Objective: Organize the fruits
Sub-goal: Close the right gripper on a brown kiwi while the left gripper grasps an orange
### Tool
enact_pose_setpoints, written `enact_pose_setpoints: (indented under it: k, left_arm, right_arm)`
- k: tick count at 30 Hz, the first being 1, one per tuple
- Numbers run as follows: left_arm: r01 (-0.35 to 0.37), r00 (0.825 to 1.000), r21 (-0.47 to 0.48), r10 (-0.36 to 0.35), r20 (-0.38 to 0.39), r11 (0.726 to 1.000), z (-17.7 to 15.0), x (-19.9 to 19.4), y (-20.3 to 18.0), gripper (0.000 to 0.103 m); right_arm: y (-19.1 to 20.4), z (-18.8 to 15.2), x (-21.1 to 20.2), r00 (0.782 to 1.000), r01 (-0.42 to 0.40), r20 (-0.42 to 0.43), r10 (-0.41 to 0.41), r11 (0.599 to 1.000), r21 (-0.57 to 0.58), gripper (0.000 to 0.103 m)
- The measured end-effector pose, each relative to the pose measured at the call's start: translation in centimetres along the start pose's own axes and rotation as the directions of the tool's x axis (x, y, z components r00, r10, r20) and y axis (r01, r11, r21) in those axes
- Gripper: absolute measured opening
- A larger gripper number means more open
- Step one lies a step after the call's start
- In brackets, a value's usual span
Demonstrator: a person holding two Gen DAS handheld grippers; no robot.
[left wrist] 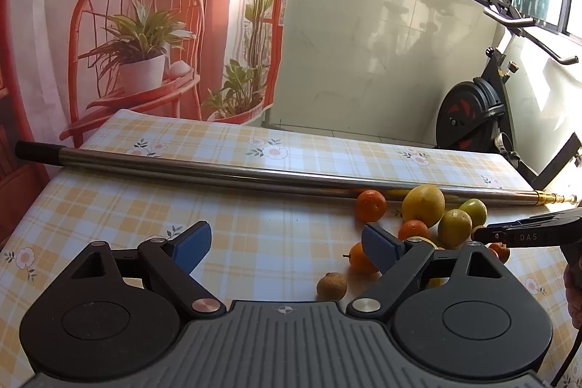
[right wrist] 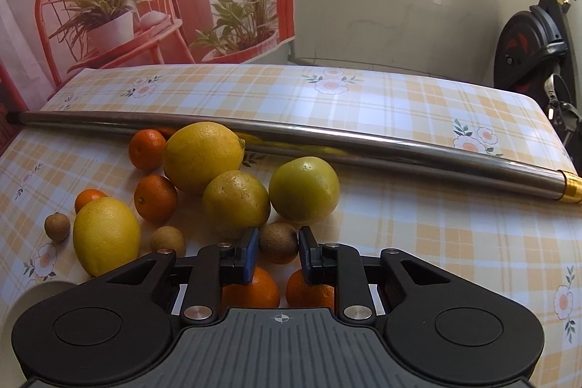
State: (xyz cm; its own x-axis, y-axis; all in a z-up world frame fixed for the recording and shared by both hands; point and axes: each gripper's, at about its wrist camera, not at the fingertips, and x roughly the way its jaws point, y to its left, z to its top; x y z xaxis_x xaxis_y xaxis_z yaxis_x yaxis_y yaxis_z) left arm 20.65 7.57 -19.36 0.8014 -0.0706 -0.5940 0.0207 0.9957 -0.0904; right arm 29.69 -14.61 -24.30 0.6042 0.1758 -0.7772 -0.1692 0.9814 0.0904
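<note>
A cluster of fruit lies on the checked tablecloth (right wrist: 400, 213): lemons (right wrist: 203, 155), green-yellow citrus (right wrist: 304, 190), small oranges (right wrist: 155, 199) and small brown fruits (right wrist: 58, 226). My right gripper (right wrist: 278, 242) is shut on a small brown fruit (right wrist: 278, 242), its blue pads on either side, with two oranges (right wrist: 251, 291) under the fingers. My left gripper (left wrist: 287, 248) is open and empty over the cloth, left of the cluster; an orange (left wrist: 360, 259) and a brown fruit (left wrist: 331, 285) sit by its right finger. The right gripper also shows in the left wrist view (left wrist: 483, 235), at the cluster's right side.
A long steel pole (left wrist: 254, 175) with a brass tip lies across the table behind the fruit. A white round rim (right wrist: 32, 297) shows at the lower left of the right wrist view. An exercise bike (left wrist: 480, 111) stands beyond the table's right edge.
</note>
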Motion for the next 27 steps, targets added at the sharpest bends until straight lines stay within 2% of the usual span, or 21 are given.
enact_pose_setpoints:
  k: [6, 13, 23, 27]
  left_arm:
    - [0.012, 1.000, 0.041, -0.011, -0.030, 0.999, -0.4, 0.3, -0.6, 0.090]
    - [0.059, 0.996, 0.037, -0.056, -0.076, 0.998, -1.2, 1.1, -0.9, 0.082]
    - [0.119, 0.985, 0.044, -0.112, -0.129, 0.992, -1.1, 3.1, -2.3, 0.070]
    - [0.159, 0.979, 0.034, -0.154, -0.133, 0.987, -0.2, 4.7, -2.8, 0.061]
  right_arm:
    - [0.6, -0.4, -3.6, 0.997, -0.025, 0.071, 0.023, 0.999, 0.025, 0.022]
    - [0.8, -2.2, -6.8, 0.993, -0.074, 0.099, 0.063, 0.992, 0.107, 0.022]
    - [1.6, -2.9, -8.0, 0.992, -0.068, 0.111, 0.055, 0.990, 0.119, 0.022]
    - [2.0, -2.8, -8.0, 0.992, -0.068, 0.111, 0.056, 0.992, 0.103, 0.022]
